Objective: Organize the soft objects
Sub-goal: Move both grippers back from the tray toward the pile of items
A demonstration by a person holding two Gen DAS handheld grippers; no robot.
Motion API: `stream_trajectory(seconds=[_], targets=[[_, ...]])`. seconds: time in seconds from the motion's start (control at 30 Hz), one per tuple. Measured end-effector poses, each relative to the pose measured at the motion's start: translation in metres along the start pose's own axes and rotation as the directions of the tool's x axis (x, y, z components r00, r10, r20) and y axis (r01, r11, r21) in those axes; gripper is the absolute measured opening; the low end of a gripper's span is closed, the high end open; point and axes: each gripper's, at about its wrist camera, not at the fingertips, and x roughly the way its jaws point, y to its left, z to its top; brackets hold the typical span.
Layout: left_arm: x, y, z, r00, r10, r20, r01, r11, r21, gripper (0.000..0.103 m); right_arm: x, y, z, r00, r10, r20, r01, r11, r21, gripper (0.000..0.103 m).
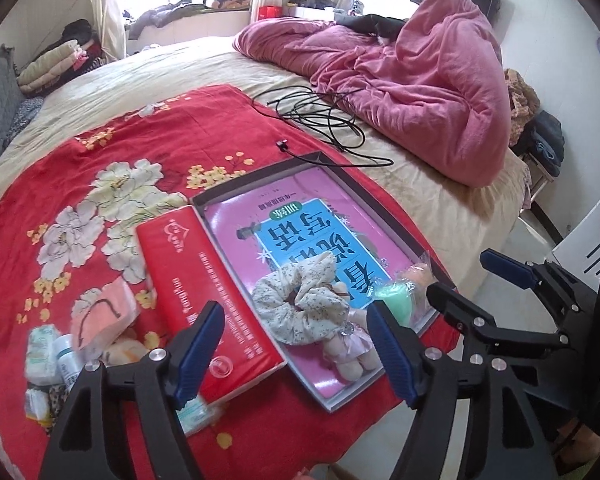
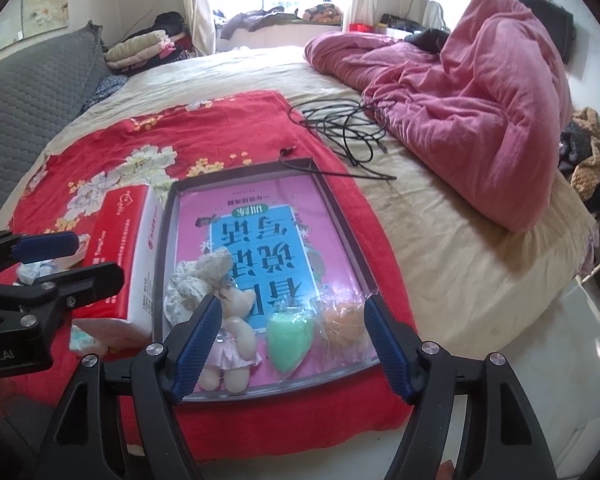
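Observation:
A shallow box lined with a pink book lies on a red floral blanket. At its near end lie a floral scrunchie, a small plush bear in a pink dress, a wrapped green sponge and a wrapped orange one. My left gripper hangs open above the scrunchie, touching nothing. My right gripper stands open over the bear and green sponge, empty. Each wrist view shows the other gripper at its edge, the right gripper and the left gripper.
A red tissue pack lies along the box's left side. Left of it sits a pile with a pink cloth, small packets and a bottle. A black cable and a pink quilt lie farther back on the bed.

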Motion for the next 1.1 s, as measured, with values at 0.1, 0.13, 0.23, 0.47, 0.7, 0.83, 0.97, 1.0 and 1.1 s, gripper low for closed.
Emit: stream_trajectory(seconds=[0.1, 0.13, 0.23, 0.47, 0.7, 0.83, 0.97, 1.0, 1.1], targets=[[-0.013, 0.006, -0.005, 1.0, 0.016, 0.019, -0.016, 1.0, -0.007, 0.075, -0.009, 0.005, 0.003, 1.0, -0.004, 0.015, 0.004, 1.0, -0.009, 0.075], [-0.018, 0.009, -0.006, 0.999, 0.02, 0.027, -0.02, 1.0, -0.012, 0.075, -0.011, 0.007, 0.003, 1.0, -0.005, 0.02, 0.005, 1.0, -0.012, 0.075], [-0.029, 0.016, -0.011, 0.999, 0.026, 0.038, -0.025, 0.999, -0.025, 0.075, -0.021, 0.015, 0.005, 0.999, -0.004, 0.035, 0.005, 1.0, -0.028, 0.076], [-0.058, 0.039, -0.023, 0.996, 0.05, 0.069, -0.045, 0.996, -0.071, 0.076, -0.041, 0.04, 0.01, 0.998, 0.005, 0.07, 0.0, 0.998, -0.062, 0.076], [-0.086, 0.063, -0.037, 0.991, 0.082, 0.104, -0.07, 0.991, -0.117, 0.077, -0.056, 0.068, 0.014, 0.995, 0.022, 0.096, -0.012, 0.995, -0.103, 0.076], [-0.102, 0.079, -0.044, 0.988, 0.096, 0.123, -0.077, 0.986, -0.149, 0.077, -0.065, 0.084, 0.017, 0.993, 0.031, 0.112, -0.017, 0.992, -0.122, 0.077], [-0.117, 0.096, -0.053, 0.983, 0.121, 0.137, -0.095, 0.979, -0.18, 0.077, -0.073, 0.101, 0.018, 0.991, 0.054, 0.126, -0.036, 0.99, -0.138, 0.077], [-0.12, 0.1, -0.054, 0.982, 0.127, 0.139, -0.1, 0.977, -0.19, 0.077, -0.075, 0.106, 0.018, 0.99, 0.06, 0.129, -0.042, 0.989, -0.144, 0.077], [-0.13, 0.114, -0.062, 0.978, 0.144, 0.149, -0.11, 0.97, -0.218, 0.077, -0.08, 0.117, 0.019, 0.988, 0.07, 0.136, -0.048, 0.986, -0.159, 0.078]])
